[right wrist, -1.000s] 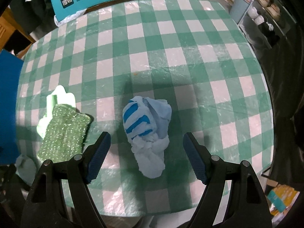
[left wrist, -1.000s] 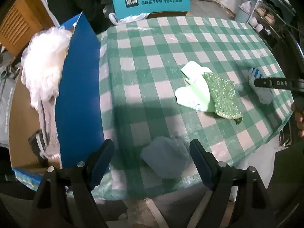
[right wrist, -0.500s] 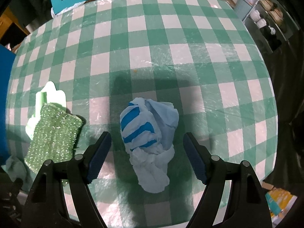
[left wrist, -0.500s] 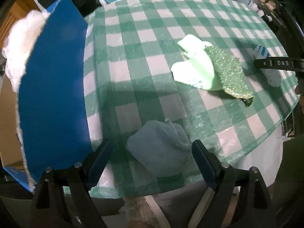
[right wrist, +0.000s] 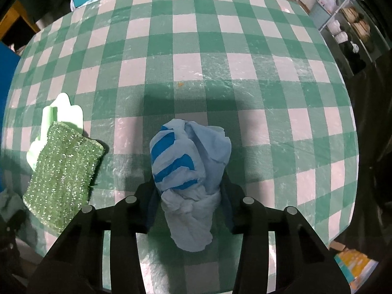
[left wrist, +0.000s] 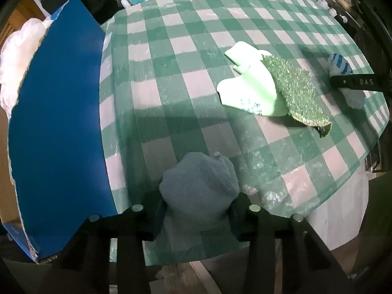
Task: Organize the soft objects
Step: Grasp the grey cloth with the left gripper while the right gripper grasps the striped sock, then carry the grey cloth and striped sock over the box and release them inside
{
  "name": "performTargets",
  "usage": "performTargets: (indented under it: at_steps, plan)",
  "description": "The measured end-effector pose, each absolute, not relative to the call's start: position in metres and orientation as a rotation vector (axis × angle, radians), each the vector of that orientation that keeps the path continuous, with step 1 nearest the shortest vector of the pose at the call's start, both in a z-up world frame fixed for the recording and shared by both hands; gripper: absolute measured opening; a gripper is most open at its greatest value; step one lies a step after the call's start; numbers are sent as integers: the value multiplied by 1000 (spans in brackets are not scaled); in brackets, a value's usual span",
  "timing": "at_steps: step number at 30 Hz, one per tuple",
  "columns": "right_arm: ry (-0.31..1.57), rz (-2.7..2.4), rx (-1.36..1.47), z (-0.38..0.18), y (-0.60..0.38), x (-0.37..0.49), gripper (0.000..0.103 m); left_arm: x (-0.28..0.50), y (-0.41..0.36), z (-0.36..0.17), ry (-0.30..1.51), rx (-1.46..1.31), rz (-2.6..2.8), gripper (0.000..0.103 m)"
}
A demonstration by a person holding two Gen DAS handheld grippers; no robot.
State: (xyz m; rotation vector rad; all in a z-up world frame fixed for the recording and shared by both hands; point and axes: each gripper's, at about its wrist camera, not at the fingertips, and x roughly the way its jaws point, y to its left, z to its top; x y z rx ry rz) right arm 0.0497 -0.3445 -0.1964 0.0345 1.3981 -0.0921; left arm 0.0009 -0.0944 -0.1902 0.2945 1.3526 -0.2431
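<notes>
Grey cloth (left wrist: 199,188) sits pinched in the left claw (left wrist: 196,212) at the table's (left wrist: 186,56) near edge; the right claw (right wrist: 187,205) pinches the blue striped bundle (right wrist: 188,169).

Both grippers: black frames w/ silver round screws, dark-blue fingers (left wrist: 156,216).

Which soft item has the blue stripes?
The knotted light-blue cloth clamped in the right gripper; the left gripper's grey-blue cloth is plain.

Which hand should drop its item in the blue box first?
Left. Its hand-held gripper grips the grey cloth right beside the blue box; the right one holds the blue bundle far across the table.
</notes>
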Motion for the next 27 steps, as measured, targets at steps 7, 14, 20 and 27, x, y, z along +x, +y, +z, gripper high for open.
performTargets:
  at_steps: [7,14,20,27]
  plan:
    - [1348,-75,49,-174,-345,43,40,10,-103,-185,1334,291,-249,34]
    - [1284,-31,50,-149,-332,32,40,16,-110,-176,1290,310,-248,31]
    - [1226,18,39,-124,-316,32,40,26,-114,-159,1251,293,-237,31]
    - [1180,68,25,-103,-297,31,40,23,-92,-145,1198,259,-217,31]
